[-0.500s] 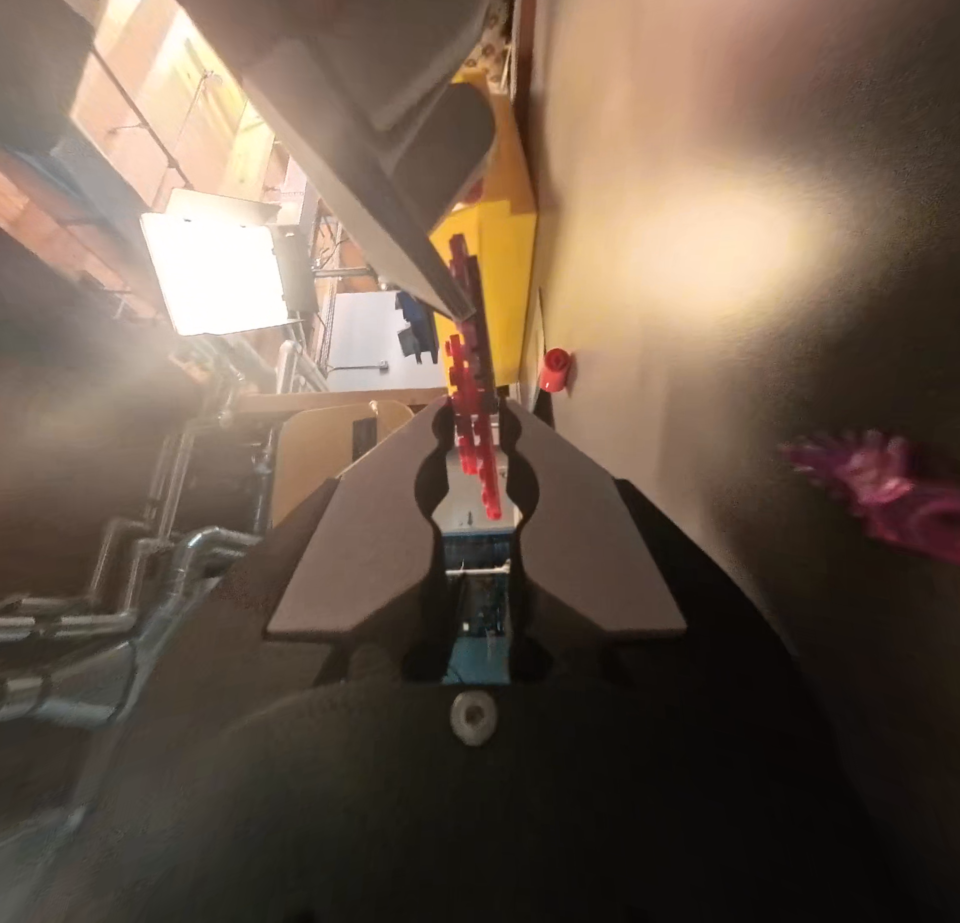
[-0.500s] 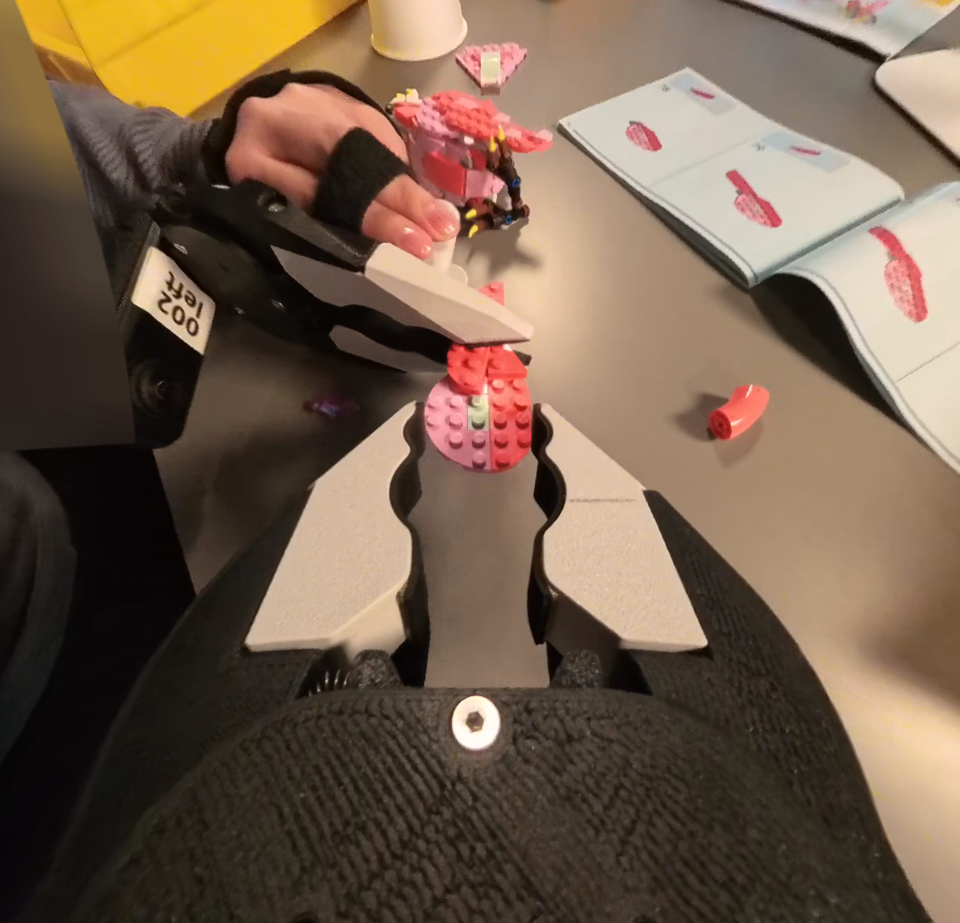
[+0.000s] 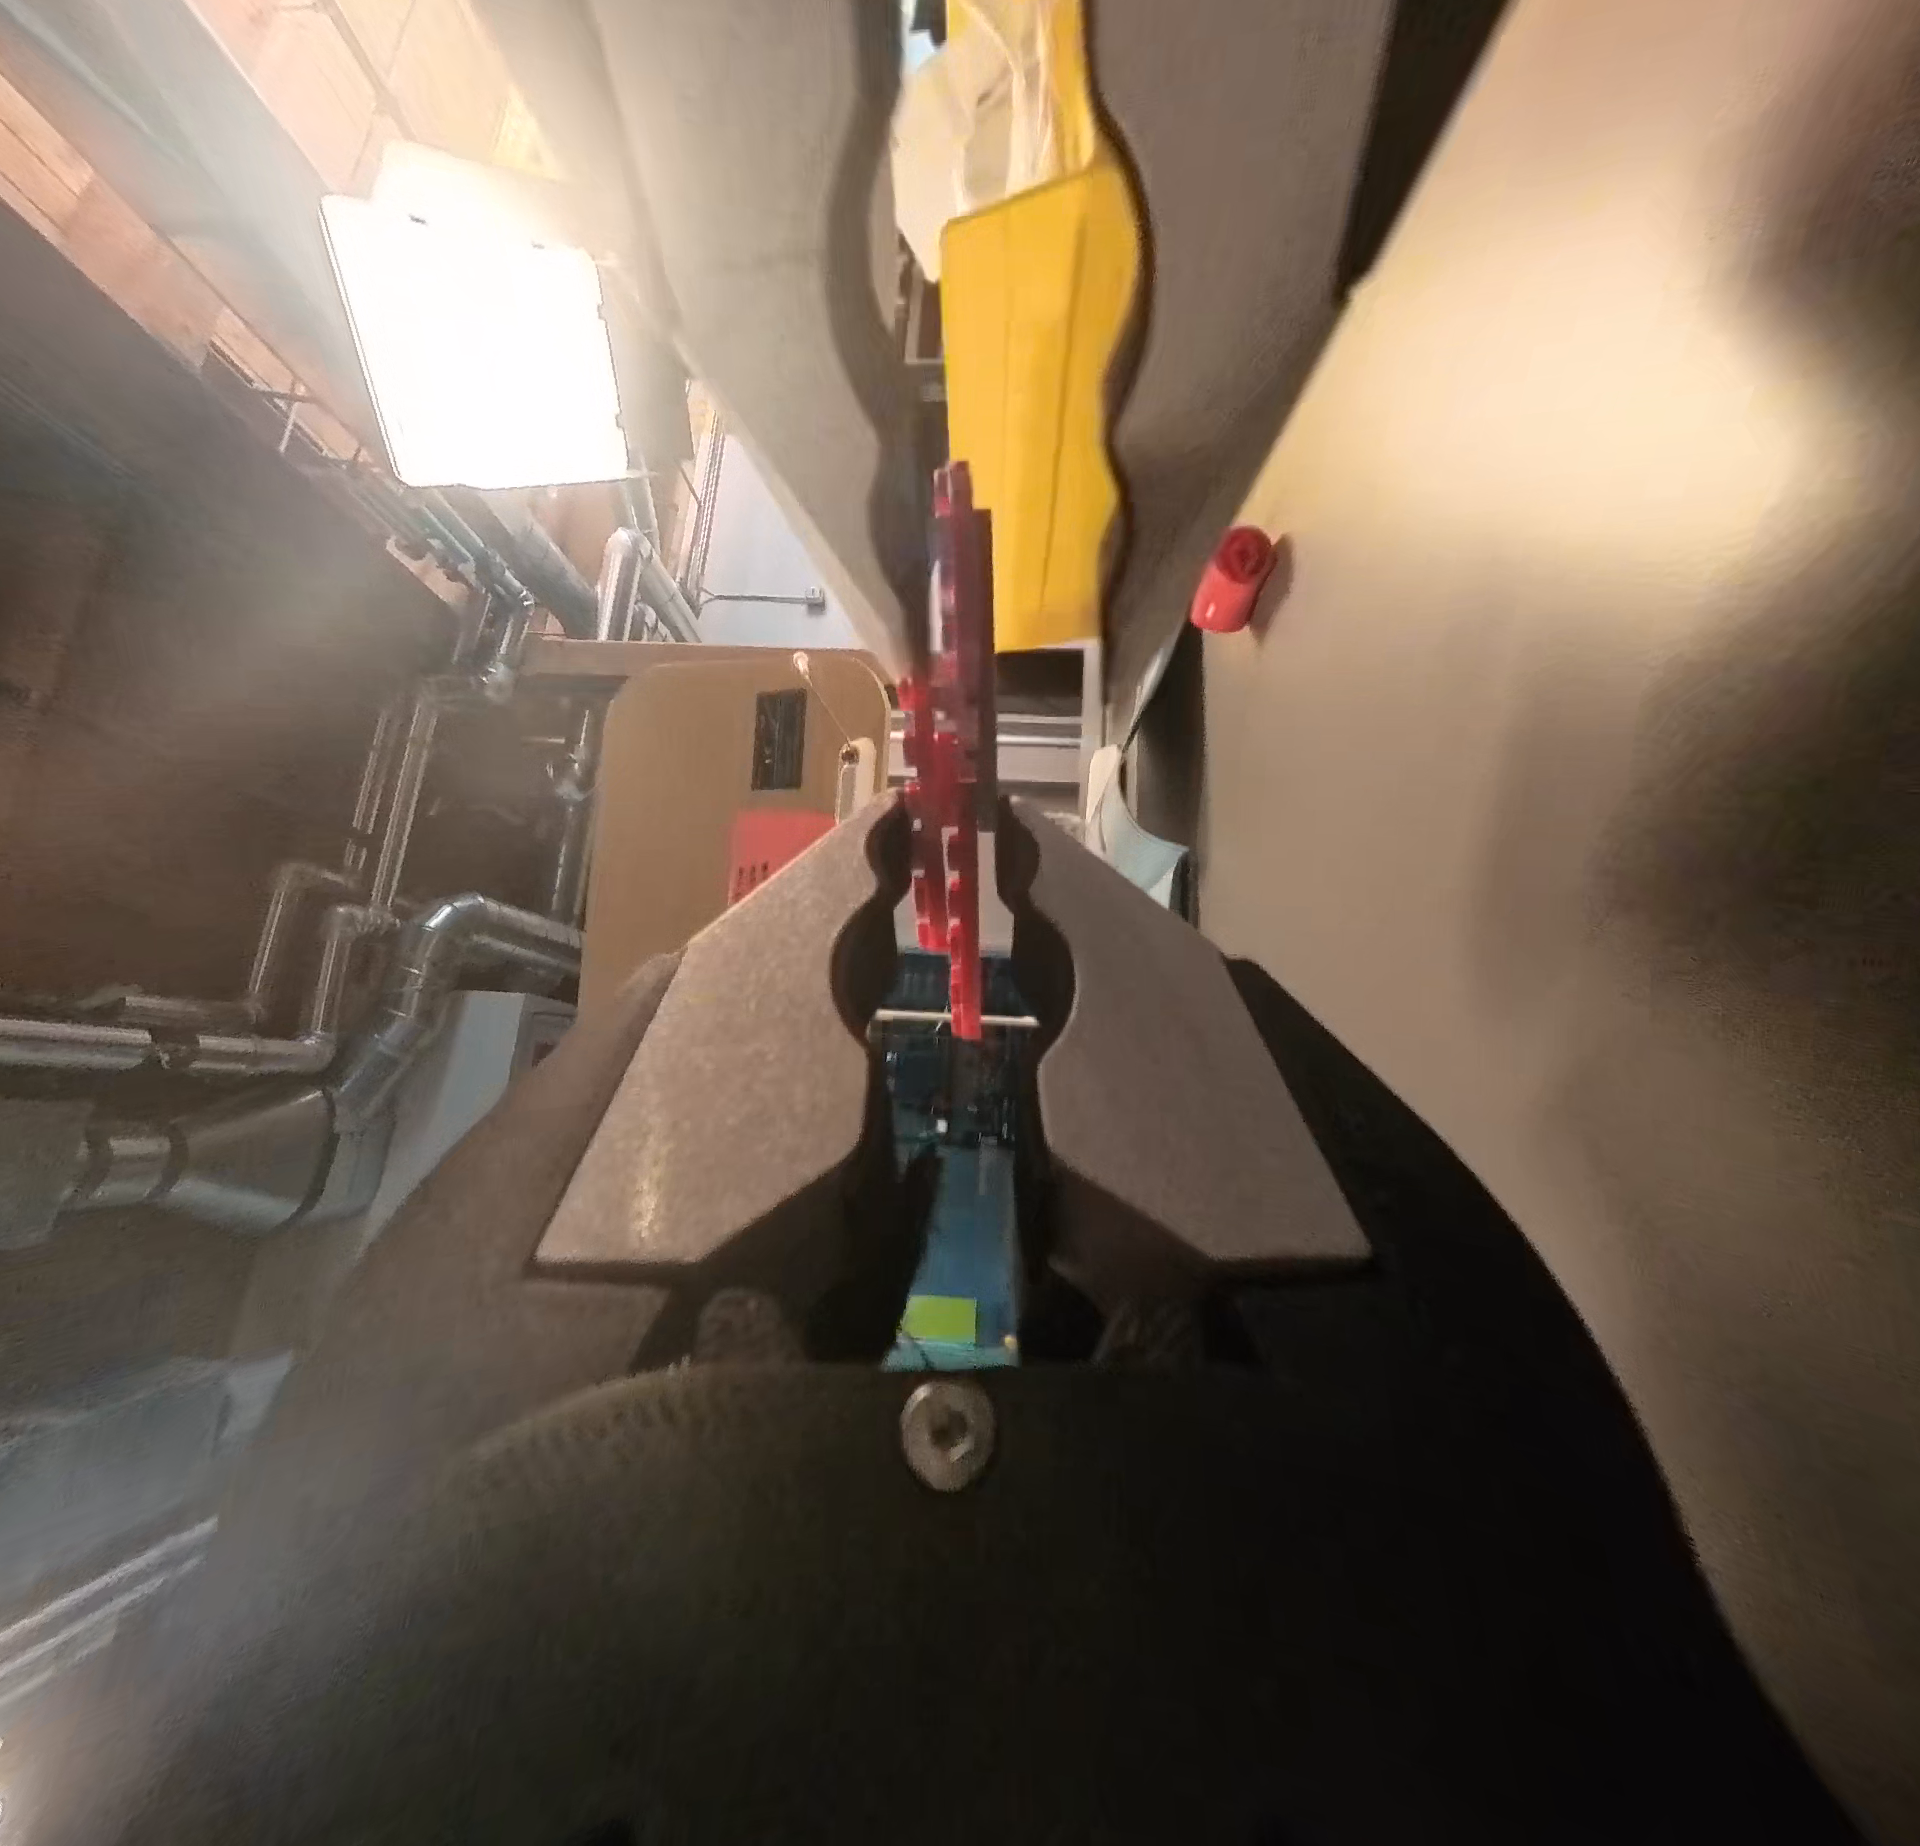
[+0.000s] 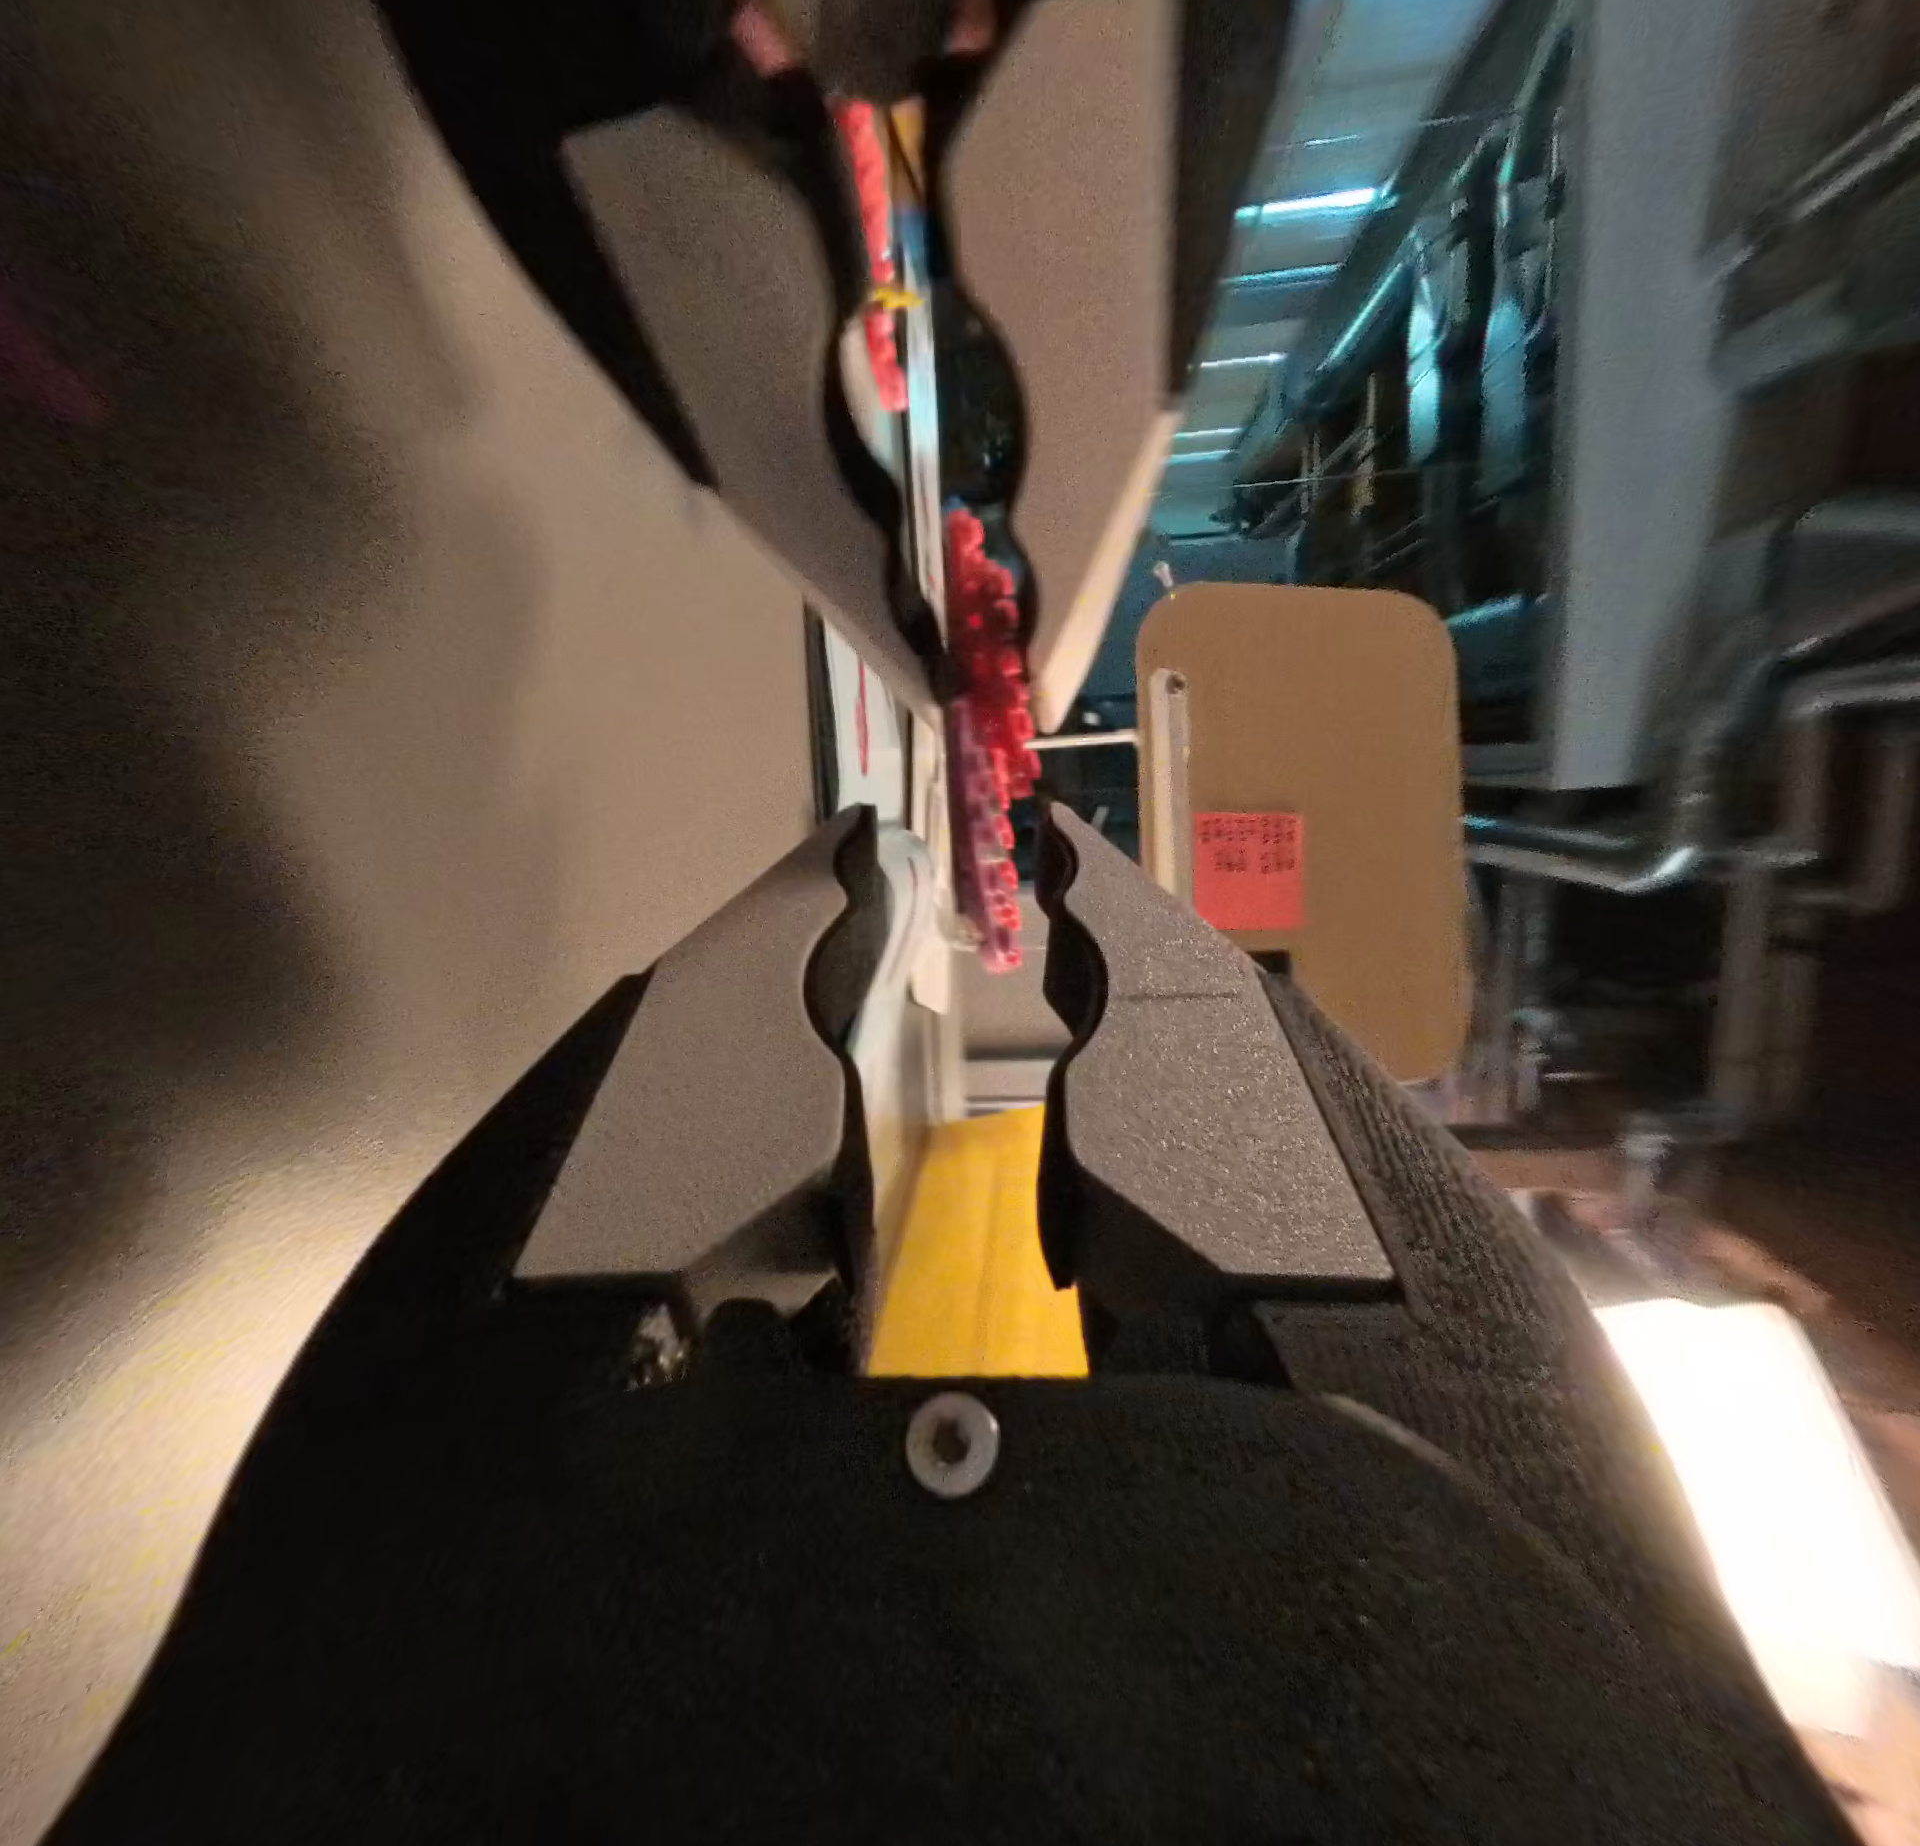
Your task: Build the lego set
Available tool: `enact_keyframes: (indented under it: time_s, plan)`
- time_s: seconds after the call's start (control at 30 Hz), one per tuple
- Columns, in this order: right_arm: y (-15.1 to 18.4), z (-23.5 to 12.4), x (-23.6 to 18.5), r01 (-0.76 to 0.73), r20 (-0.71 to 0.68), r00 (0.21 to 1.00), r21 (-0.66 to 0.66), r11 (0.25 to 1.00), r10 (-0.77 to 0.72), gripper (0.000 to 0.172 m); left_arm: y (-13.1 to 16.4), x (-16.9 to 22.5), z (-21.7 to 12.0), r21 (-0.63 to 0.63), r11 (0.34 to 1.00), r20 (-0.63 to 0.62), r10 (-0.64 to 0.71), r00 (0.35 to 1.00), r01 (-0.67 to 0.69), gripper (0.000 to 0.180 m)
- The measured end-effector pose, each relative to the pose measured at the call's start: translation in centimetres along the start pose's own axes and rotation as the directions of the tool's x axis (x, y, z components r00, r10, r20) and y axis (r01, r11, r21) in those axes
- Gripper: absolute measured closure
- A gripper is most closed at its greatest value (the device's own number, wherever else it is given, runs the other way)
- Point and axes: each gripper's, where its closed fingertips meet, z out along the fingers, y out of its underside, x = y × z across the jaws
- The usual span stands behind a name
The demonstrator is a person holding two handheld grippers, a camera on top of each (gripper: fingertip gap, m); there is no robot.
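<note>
Both tongs (image 3: pixel 951 840) (image 4: pixel 951 840) alike — grey wavy-edged fingers on textured black bodies, each with one silver hex screw (image 3: pixel 945 1433).

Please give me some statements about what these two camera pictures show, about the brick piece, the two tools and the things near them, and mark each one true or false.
1. The left tool is closed on a flat red and pink brick piece, seen edge-on. True.
2. The right tool grips the brick piece firmly with both fingers. False: the piece reaches between its fingers, but a gap shows on each side.
3. A small red curved brick lies alone on the dark table. True.
4. The container behind the tools is green. False: it is yellow.
5. The two tools point toward each other. True.
</note>
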Motion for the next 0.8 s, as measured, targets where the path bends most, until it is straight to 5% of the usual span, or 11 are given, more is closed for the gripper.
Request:
enact_keyframes:
  time_s: [0.2,0.43,0.6,0.8]
  plan:
    - [-0.5,2.2,0.9,0.062,-0.086,0.994,0.013,0.998,-0.061,0.166,2.1,-0.2,0.1,-0.070,0.997,-0.021,0.025,0.999,-0.026,0.167]
    - [-1.4,4.0,0.6,-0.012,-0.008,1.000,0.066,0.998,0.012,0.166,4.1,0.1,-0.1,-0.155,0.987,-0.101,0.017,0.995,-0.033,0.166]
    - [-1.7,3.7,0.9,-0.075,-0.006,0.997,0.083,0.994,0.076,0.166,3.5,0.0,0.1,-0.143,0.986,-0.125,-0.099,0.987,0.081,0.146]
    - [-1.2,3.2,1.2,-0.090,-0.060,0.994,0.048,0.995,0.093,0.166,2.6,-1.1,-0.6,-0.135,0.990,-0.065,-0.039,0.997,0.030,0.133]
